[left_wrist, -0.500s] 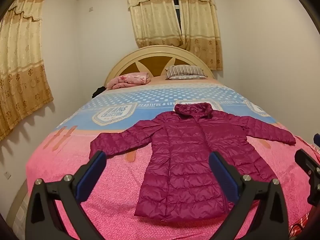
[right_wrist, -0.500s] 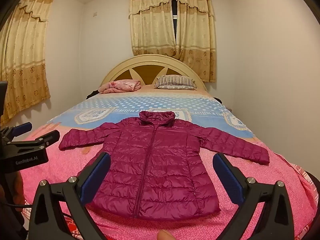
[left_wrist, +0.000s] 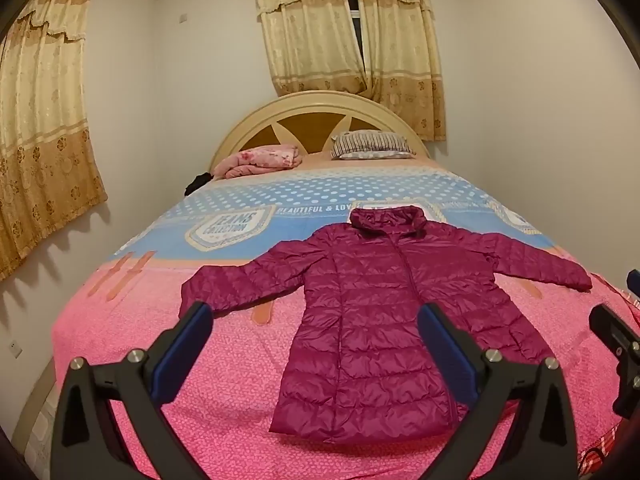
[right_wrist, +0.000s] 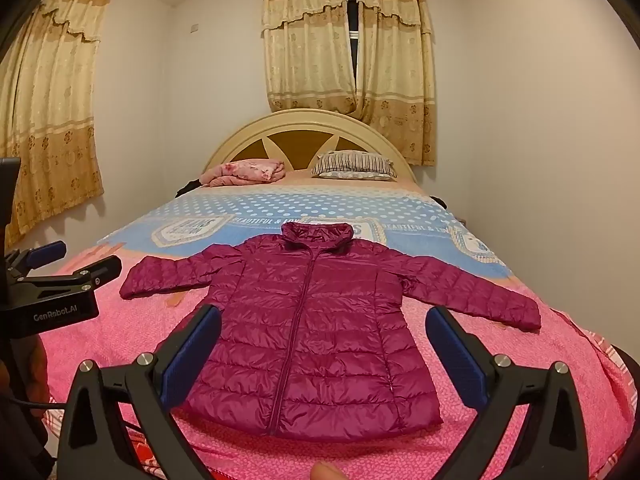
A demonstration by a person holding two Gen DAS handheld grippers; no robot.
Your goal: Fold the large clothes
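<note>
A magenta quilted puffer jacket (left_wrist: 380, 320) (right_wrist: 320, 328) lies flat on the bed, front up, zipped, collar toward the headboard and both sleeves spread out sideways. My left gripper (left_wrist: 314, 320) hovers open over the foot of the bed, its blue pads wide apart, nothing between them; the jacket's hem sits ahead and to its right. My right gripper (right_wrist: 324, 324) is open too, held above the jacket's lower half without touching it. The left gripper's body (right_wrist: 56, 300) shows at the left edge of the right wrist view.
The bed (left_wrist: 152, 352) has a pink and blue cover. A folded pink blanket (left_wrist: 260, 160) and a striped pillow (left_wrist: 372, 144) lie by the headboard (left_wrist: 320, 108). Walls close in at the right and curtains (left_wrist: 36, 140) hang left. A fingertip (right_wrist: 326, 472) shows at the bottom edge.
</note>
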